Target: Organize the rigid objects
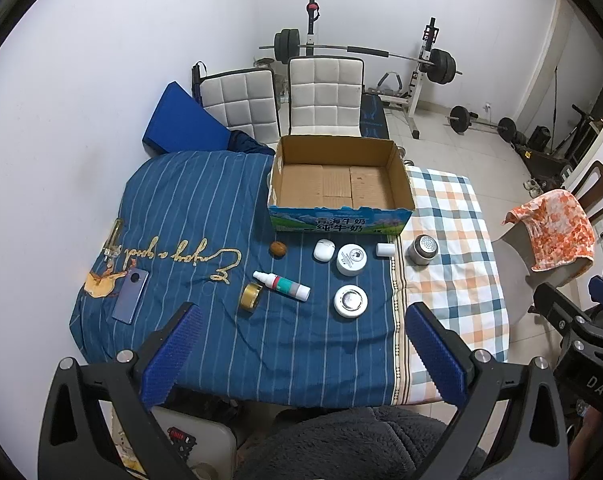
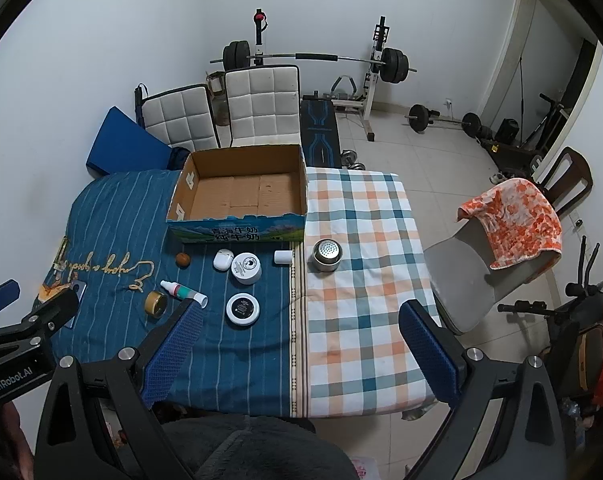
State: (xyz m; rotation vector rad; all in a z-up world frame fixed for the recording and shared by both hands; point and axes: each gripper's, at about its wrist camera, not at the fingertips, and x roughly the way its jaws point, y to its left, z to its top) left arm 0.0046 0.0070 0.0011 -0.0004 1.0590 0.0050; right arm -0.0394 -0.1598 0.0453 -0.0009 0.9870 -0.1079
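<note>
An open cardboard box stands at the far side of the cloth-covered table, nothing inside. In front of it lie a brown ball, a white earbud case, two white round jars, a small white cap, a metal tin, a spray bottle, a gold tape roll, a phone and a glass vial. My left gripper and right gripper hover open above the near edge.
Two white padded chairs and a blue cushion stand behind the table. A grey chair with an orange towel is at the right. Weight bench and barbells fill the back of the room.
</note>
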